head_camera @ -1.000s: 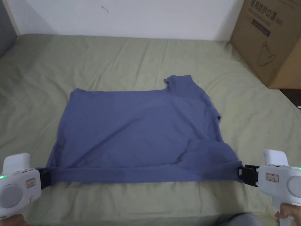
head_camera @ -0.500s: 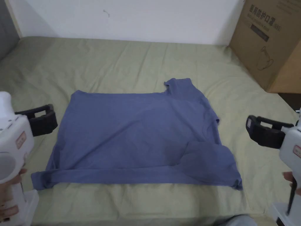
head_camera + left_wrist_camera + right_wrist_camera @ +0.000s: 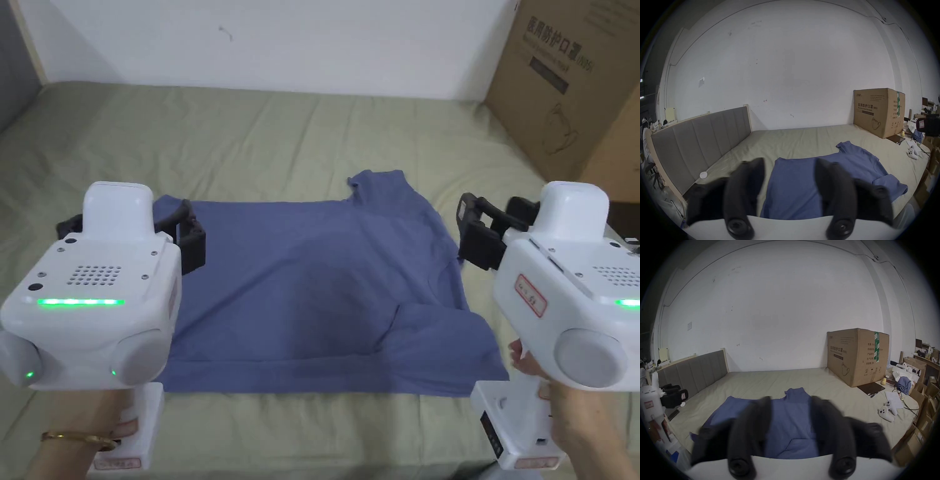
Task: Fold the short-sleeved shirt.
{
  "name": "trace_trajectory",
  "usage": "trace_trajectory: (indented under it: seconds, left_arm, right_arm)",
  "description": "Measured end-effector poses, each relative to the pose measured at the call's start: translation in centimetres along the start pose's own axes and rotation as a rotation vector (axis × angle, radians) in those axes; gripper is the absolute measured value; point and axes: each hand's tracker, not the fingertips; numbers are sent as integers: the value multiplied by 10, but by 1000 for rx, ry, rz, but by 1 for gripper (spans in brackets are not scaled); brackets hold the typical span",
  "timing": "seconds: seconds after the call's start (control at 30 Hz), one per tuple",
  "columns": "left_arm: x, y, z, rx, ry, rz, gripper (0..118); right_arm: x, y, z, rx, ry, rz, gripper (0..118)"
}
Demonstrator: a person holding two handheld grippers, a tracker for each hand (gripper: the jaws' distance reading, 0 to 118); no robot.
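One blue short-sleeved shirt [image 3: 312, 294] lies flat on the green bed sheet [image 3: 262, 144], bottom part folded over along the near edge, one sleeve [image 3: 378, 181] sticking out at the far side, another sleeve flap [image 3: 444, 350] folded in near right. Left gripper [image 3: 131, 234] hovers over the shirt's far-left corner, fingers [image 3: 743, 186] spread wide, nothing between them. Right gripper [image 3: 494, 228] hangs just beside the shirt's right edge, fingers [image 3: 831, 423] also wide apart and empty. Cardboard box [image 3: 575, 87] stands at the far right of the bed. Grey headboard [image 3: 701, 142] runs along the left. White game controllers [image 3: 888, 412] lie on the sheet right of the shirt.
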Motion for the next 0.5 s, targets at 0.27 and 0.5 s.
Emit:
trace_trajectory:
  seconds: [0.27,0.5]
  left_arm:
    - [-6,-12,-4,-19,-18,43,0]
    - [-16,-11,-3,-54,-23,61,0]
  right_arm:
    - [-14,-11,0,-22,8,2,0]
    - [-12,-16,-5,-48,11,-14,0]
